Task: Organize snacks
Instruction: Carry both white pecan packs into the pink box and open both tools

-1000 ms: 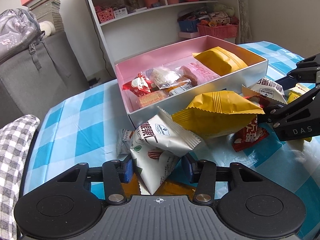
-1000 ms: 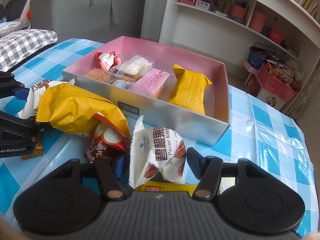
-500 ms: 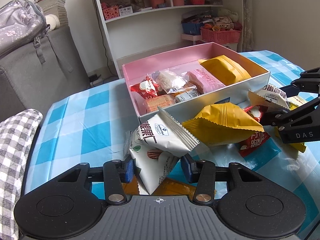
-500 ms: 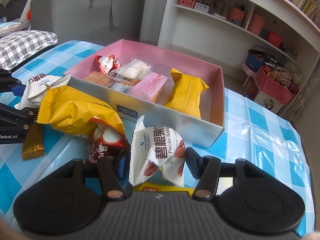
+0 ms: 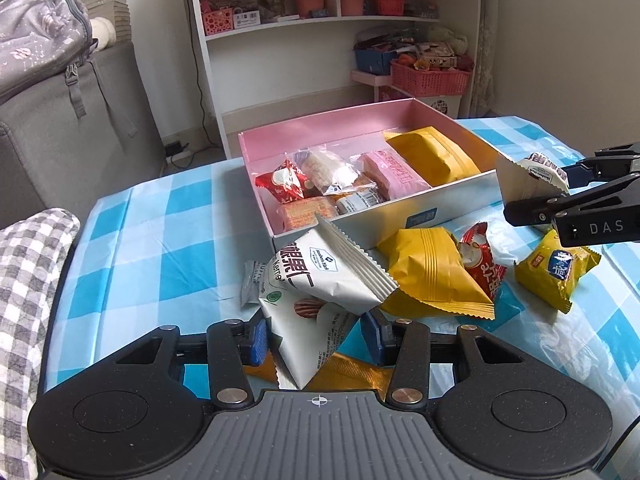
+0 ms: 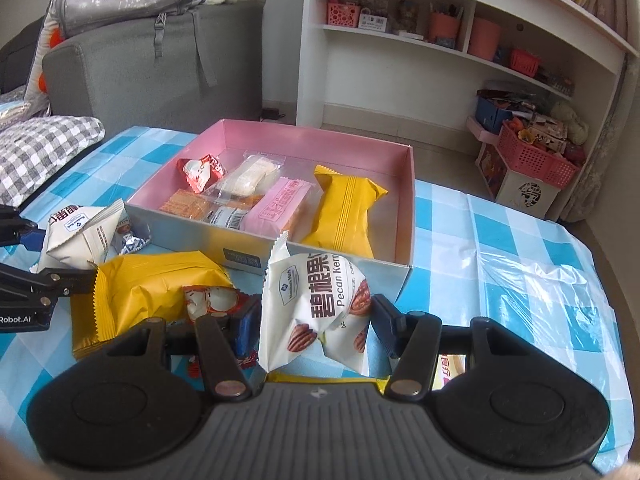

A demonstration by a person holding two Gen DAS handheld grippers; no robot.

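A pink-lined box (image 5: 312, 132) (image 6: 404, 208) on the checked table holds a yellow bag (image 6: 346, 212), a pink pack (image 6: 280, 206) and several small snacks. My left gripper (image 5: 316, 334) is shut on a white pecan-kernel packet (image 5: 320, 280), held above the table in front of the box; it shows at left in the right wrist view (image 6: 80, 236). My right gripper (image 6: 312, 326) is shut on another white pecan packet (image 6: 316, 304), held near the box's front right corner; it shows in the left wrist view (image 5: 528, 184). A yellow bag (image 5: 432, 276) and a red packet (image 5: 484, 264) lie on the table.
A small yellow packet (image 5: 554, 268) lies at the right of the table. Gold wrappers (image 5: 348, 372) lie under my left gripper. A white shelf unit (image 5: 332, 40), a grey sofa (image 6: 152, 76) with a backpack, and a checked cushion (image 5: 24, 300) surround the table.
Both grippers have risen with their white packets. The large yellow bag has settled down on the table. The right gripper has moved toward the box.
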